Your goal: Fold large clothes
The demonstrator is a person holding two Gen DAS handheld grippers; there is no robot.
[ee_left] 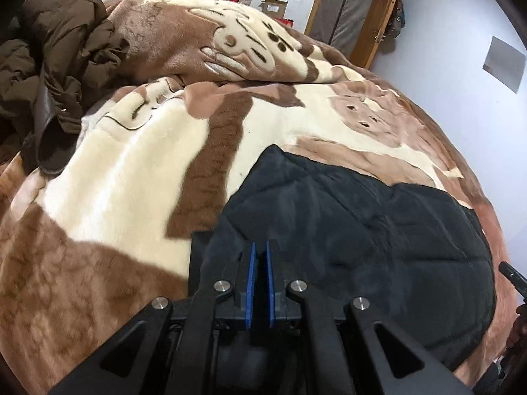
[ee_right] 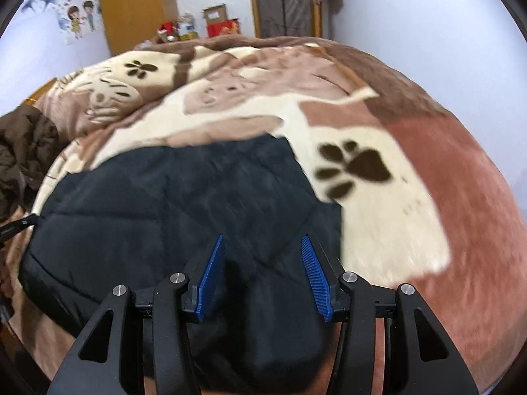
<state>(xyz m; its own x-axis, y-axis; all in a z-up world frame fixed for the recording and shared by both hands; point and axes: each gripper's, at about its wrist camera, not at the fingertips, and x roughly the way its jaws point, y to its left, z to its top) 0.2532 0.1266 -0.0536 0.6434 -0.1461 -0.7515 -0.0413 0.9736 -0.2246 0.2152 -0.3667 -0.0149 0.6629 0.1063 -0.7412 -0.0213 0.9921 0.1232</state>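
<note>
A black quilted garment [ee_left: 362,230] [ee_right: 164,204] lies folded and flat on a brown and cream plush blanket [ee_left: 115,181] [ee_right: 378,230] that covers the bed. My left gripper [ee_left: 260,247] hovers over the garment's near left edge. Its blue pads are shut together, and I see no fabric pinched between them. My right gripper [ee_right: 262,242] stands open over the garment's near right part. The dark cloth lies below the gap and neither blue pad touches it.
A crumpled brown padded coat [ee_left: 56,59] [ee_right: 23,151] is heaped on the bed's left side. The blanket bunches into a ridge [ee_left: 204,42] behind the garment. Beyond the bed stand a wooden wardrobe [ee_right: 131,6], a doorway [ee_right: 283,0] and some boxes [ee_right: 220,23]. A pale wall is on the right.
</note>
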